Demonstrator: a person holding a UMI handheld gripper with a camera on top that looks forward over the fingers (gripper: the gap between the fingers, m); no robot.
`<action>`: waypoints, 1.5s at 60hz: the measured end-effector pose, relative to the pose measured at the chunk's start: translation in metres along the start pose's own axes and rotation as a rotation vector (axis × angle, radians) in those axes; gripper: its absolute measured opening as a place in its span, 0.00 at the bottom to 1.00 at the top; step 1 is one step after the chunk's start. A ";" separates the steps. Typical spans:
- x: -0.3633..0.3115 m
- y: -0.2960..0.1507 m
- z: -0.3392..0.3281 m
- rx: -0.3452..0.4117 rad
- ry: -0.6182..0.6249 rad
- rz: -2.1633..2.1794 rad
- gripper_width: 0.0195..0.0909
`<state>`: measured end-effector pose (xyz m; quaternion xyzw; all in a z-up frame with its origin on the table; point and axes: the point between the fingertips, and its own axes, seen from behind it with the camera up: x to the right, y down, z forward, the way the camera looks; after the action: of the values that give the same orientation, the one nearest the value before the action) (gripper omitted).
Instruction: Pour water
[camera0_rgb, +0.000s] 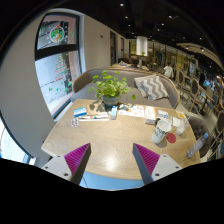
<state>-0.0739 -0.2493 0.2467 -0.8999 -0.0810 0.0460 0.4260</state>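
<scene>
My gripper hangs above the near edge of a round wooden table. Its two fingers stand wide apart, pink pads facing each other, with nothing between them. Far beyond the fingers, on the right side of the table, stand a white cup and a pale bottle-like container. A red lid-like thing lies beside them. None of these is near the fingers.
A potted green plant stands at the far side of the table, with papers and small items around it. A grey sofa curves behind the table. Posters hang on the left wall.
</scene>
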 end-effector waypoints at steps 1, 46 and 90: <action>0.001 0.001 0.000 -0.001 0.004 0.004 0.92; 0.358 0.134 -0.006 0.027 0.236 0.116 0.92; 0.549 0.112 0.125 0.181 0.292 0.184 0.43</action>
<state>0.4587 -0.1227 0.0735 -0.8587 0.0685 -0.0395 0.5063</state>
